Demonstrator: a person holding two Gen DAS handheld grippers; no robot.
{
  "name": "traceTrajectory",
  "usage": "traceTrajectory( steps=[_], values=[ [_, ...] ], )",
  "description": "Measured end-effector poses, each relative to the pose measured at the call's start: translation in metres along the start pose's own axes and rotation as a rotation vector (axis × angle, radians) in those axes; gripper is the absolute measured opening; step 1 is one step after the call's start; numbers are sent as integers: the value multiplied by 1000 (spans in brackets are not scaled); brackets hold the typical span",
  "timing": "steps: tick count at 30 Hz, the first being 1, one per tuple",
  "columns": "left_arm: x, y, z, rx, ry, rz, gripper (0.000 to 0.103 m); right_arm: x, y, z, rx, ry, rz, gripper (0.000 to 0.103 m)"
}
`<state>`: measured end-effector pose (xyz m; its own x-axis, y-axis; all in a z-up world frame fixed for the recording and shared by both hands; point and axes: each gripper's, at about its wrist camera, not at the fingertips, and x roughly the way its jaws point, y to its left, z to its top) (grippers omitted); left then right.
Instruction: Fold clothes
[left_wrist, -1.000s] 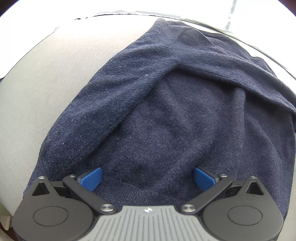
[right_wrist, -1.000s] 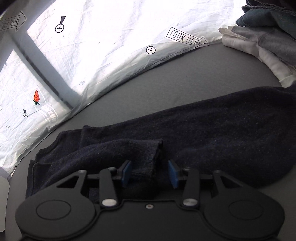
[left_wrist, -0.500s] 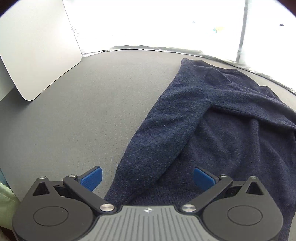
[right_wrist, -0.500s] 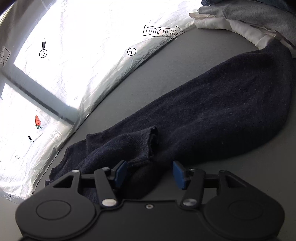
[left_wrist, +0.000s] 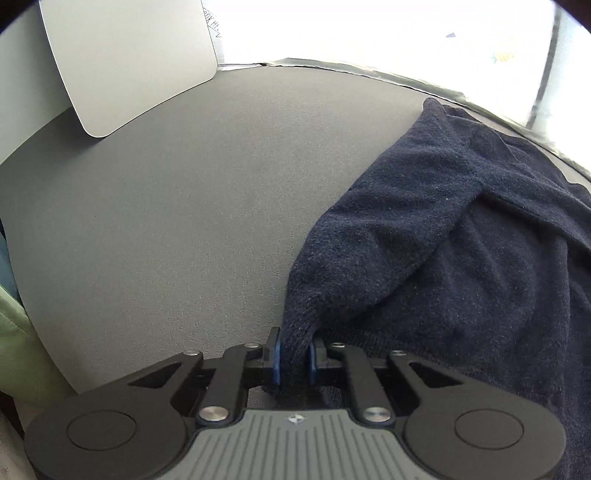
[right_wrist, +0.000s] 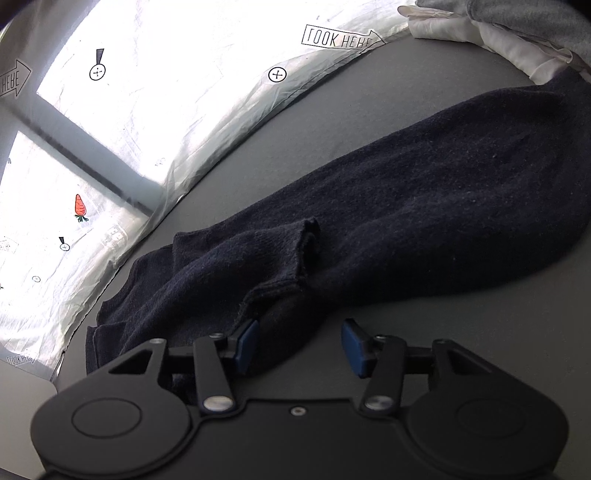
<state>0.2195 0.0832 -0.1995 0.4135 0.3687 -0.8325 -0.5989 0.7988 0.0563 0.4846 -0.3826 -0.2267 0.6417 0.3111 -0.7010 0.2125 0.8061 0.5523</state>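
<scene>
A dark navy knit sweater (left_wrist: 461, 251) lies on a grey table (left_wrist: 166, 221), filling the right half of the left wrist view. My left gripper (left_wrist: 294, 356) is shut on the sweater's near left corner, cloth bunched between its blue pads. In the right wrist view the sweater (right_wrist: 424, 206) stretches from near left to far right, with a sleeve cuff (right_wrist: 303, 243) folded on top. My right gripper (right_wrist: 299, 345) is open over the sweater's near edge, with its left pad against the cloth and its right pad over bare table.
A light grey board (left_wrist: 125, 62) stands at the far left of the table. Green fabric (left_wrist: 18, 332) shows at the left edge. A pile of white and grey clothes (right_wrist: 509, 29) sits at the far right. A white sheet (right_wrist: 166, 92) with printed marks backs the table.
My left gripper slid left to the sweater's corner and closed on it. My right gripper opened wider, let go of the cuff fold and drew back a little.
</scene>
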Motion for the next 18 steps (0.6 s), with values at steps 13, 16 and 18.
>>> traceTrajectory(
  steps=[13, 16, 18],
  values=[
    [-10, 9, 8, -10, 1, -29, 63, -7, 10, 15, -92, -56, -6, 56],
    [-18, 19, 18, -71, -25, -84, 69, -2, 10, 22, -81, -61, -5, 56],
    [-23, 25, 26, -99, -44, -109, 73, -2, 10, 25, -74, -67, -8, 56]
  ],
)
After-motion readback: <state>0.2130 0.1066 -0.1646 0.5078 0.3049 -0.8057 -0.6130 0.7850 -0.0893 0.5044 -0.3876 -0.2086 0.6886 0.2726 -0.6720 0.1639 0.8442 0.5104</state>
